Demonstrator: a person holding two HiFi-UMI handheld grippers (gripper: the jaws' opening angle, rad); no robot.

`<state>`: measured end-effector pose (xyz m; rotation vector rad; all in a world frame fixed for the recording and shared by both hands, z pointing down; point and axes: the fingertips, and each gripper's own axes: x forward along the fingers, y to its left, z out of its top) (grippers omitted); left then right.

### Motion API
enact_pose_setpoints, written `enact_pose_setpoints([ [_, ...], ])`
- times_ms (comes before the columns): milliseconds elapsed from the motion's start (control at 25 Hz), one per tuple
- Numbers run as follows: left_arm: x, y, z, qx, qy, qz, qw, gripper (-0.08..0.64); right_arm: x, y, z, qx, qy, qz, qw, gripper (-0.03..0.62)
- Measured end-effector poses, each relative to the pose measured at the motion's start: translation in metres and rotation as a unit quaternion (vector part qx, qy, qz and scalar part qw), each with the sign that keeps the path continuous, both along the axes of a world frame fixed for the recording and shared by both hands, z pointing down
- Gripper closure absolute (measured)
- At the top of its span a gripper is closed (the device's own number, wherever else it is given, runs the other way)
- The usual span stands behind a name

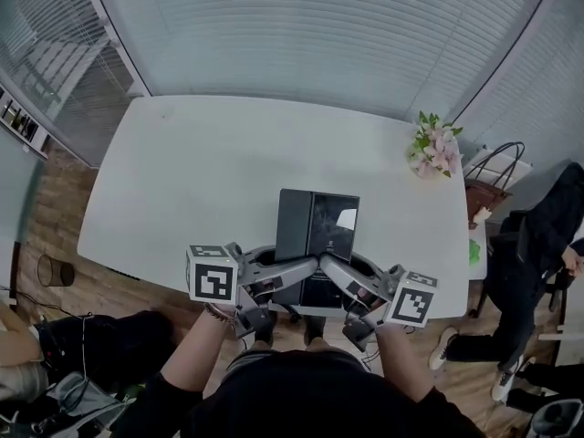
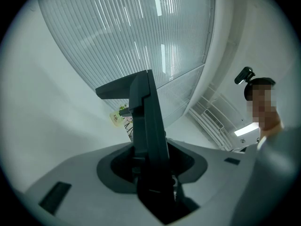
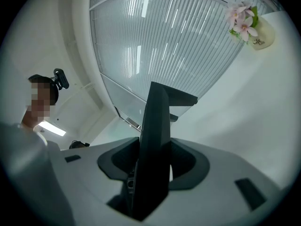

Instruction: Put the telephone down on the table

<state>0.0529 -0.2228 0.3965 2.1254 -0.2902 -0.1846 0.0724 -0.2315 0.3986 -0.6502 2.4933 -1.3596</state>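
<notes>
While left tongs (image 1: 306, 265), right tongs (image 1: 331, 268) clamp telephone (image 1: 317, 228) | level, converging inward

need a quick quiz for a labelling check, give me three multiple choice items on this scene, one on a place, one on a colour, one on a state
1. In the head view, where do the flowers stand?
A. at the right edge of the table
B. on the floor
C. in the table's middle

2. What colour is the telephone?
A. white
B. red
C. black

3. How is the telephone held?
A. by one gripper alone
B. by the left gripper and the right gripper, one at each side
C. by nothing; it lies free

Answers:
1 A: the pink flowers sit by the white table's right edge.
2 C: its body and screen are black.
3 B: each gripper view shows the telephone's edge clamped between that gripper's jaws.
</notes>
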Motion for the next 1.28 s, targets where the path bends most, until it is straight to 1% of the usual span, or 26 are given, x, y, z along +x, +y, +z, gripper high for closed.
enact_pose_setpoints([
  [160,-0.001,-0.005,0.015,-0.015,-0.005,-0.003,0.9999,0.365,-0.001,-0.005,0.016,-0.016,-0.005,-0.004,1.000,0.410],
  [320,-0.003,-0.011,0.023,-0.015,-0.012,-0.002,0.9998,0.365,-0.003,-0.011,0.022,-0.021,-0.013,-0.006,1.000,0.408],
  [480,-0.002,-0.018,0.029,-0.013,-0.005,-0.001,0.9999,0.365,-0.002,-0.017,0.029,-0.025,-0.005,-0.007,1.000,0.408],
  [720,0.000,-0.027,0.048,-0.029,0.002,-0.005,0.9996,0.365,0.000,-0.027,0.046,-0.031,0.006,-0.009,0.999,0.406],
  [1160,-0.001,-0.026,0.074,-0.055,-0.018,0.005,0.9983,0.371,-0.005,-0.025,0.074,-0.071,-0.001,-0.024,0.997,0.407],
  [1280,0.000,-0.025,0.082,-0.058,-0.025,0.010,0.9980,0.371,-0.002,-0.025,0.083,-0.077,0.009,-0.025,0.997,0.407],
])
